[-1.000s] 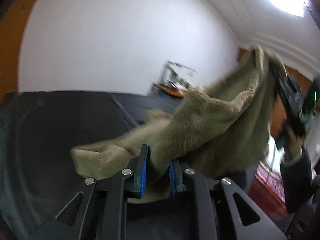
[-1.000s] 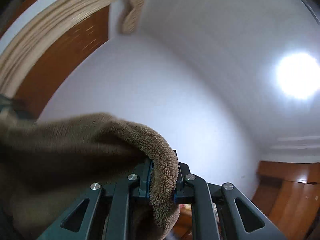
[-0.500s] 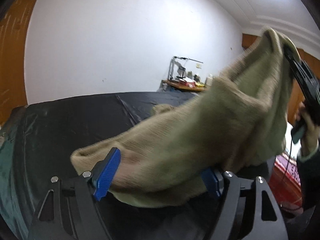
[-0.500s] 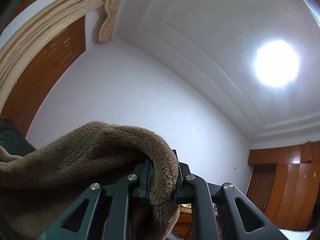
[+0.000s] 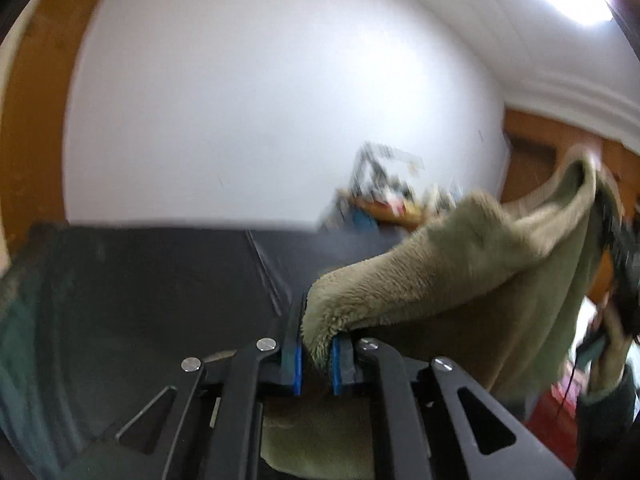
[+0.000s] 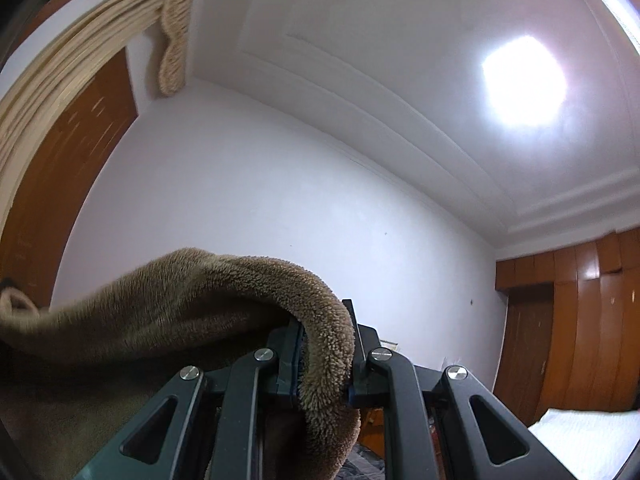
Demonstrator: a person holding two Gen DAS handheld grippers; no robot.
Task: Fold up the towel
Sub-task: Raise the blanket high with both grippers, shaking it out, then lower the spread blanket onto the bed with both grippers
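Towel [image 5: 460,276], an olive-tan fleece, hangs stretched in the air between two hand-held grippers above a black-covered worktop [image 5: 152,288]. Seen from the left wrist camera, the left gripper [image 5: 318,354] has its blue-padded fingers [image 5: 297,364] pinched tight on one fluffy edge of the cloth, with more of the fabric sagging beneath the black linkage. From there the towel rises to the right of the frame, where the right gripper [image 5: 612,236], blurred, holds the far end high; the person's hand [image 5: 608,344] and a dark sleeve [image 5: 608,420] show below it. In the right wrist view, the right gripper [image 6: 324,364] points up toward a white ceiling with a bright ceiling light [image 6: 524,84], its fingers [image 6: 294,360] closed hard on a thick roll of the pile, which curls over the tips and drapes away to the left. Wood panelling [image 6: 580,320] lines the far corner, and a cluttered side table [image 5: 384,200] stands blurred against the white wall.
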